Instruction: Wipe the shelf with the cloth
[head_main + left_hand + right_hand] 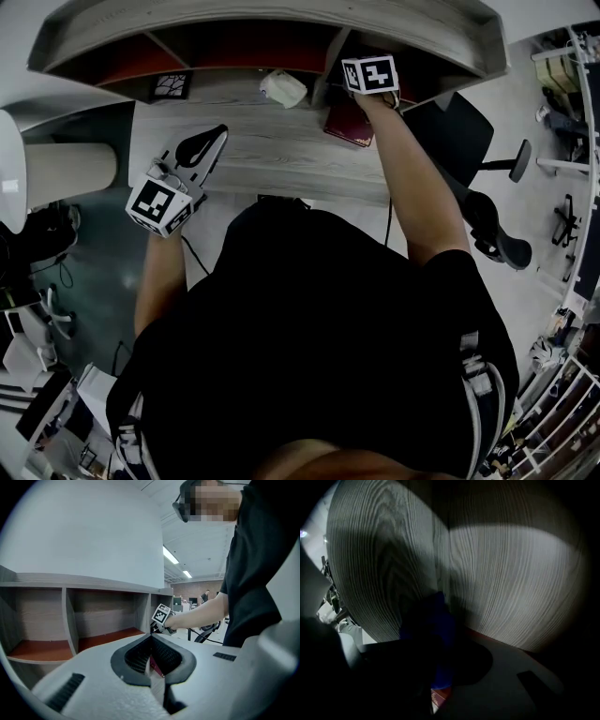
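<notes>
Head view: right gripper (440, 658) reaches into the shelf (412, 19), clamped on a blue cloth (433, 630). Left gripper (216, 136) is closed and empty above the tabletop (281, 159).

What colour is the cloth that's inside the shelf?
Blue. The cloth shows best in the right gripper view, though it's quite dark in there.

**deskguy:** Where's the open room on that shelf (272, 21)?

**wipes4life:** The two left bays (44, 620) gape wide, with red floors and lots of clearance. The desk (281, 159) in front is open too.

**deskguy:** And the right end?

**wipes4life:** Tight. The right gripper (438, 679) is wedged in the corner, with the divider (384, 573) on one side and the back wall (511, 588) close ahead. A book (349, 124) lies at the mouth and a white wad (283, 89) sits just beside it.
</notes>
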Tool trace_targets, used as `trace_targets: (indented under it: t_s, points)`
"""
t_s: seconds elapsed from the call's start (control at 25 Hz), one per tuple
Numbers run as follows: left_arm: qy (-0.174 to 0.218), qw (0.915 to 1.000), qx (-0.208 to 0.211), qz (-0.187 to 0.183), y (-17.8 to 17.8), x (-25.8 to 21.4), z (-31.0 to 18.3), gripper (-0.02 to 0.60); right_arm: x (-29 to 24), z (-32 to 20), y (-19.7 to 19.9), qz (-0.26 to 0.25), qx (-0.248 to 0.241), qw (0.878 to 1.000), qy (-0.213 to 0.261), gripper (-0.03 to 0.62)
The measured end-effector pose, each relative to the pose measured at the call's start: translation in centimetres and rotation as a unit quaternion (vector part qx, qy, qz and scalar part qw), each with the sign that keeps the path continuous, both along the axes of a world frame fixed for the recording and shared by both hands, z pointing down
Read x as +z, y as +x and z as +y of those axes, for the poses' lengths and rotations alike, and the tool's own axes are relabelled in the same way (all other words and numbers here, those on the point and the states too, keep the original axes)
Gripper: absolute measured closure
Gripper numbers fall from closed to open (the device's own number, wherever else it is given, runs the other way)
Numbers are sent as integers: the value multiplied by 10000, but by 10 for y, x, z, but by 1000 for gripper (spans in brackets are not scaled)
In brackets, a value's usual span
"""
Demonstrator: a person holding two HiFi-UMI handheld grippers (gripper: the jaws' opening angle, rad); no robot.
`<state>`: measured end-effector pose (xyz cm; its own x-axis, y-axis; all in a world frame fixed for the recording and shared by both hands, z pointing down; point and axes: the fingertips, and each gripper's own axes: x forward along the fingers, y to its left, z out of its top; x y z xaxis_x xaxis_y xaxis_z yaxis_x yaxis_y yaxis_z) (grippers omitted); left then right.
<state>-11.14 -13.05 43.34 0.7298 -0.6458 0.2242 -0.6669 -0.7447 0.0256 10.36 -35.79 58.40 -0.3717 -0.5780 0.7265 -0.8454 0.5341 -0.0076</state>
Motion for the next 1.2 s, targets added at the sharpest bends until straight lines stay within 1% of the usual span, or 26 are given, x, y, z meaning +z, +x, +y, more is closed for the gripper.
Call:
trace_targets:
  t_s: [0.28, 0.56, 1.2]
  points:
    - [-30, 10000, -7, 24, -5, 5, -3, 565, 2, -2, -8, 97, -68, 9999, -4, 543]
    - [-81, 9999, 57, 128, 0, 12, -6, 565, 2, -1, 12, 315, 52, 9995, -7, 543]
    - [-53, 9986, 474, 224, 34, 10, -22, 565, 10, 15, 101, 795, 665, 9945, -126, 543]
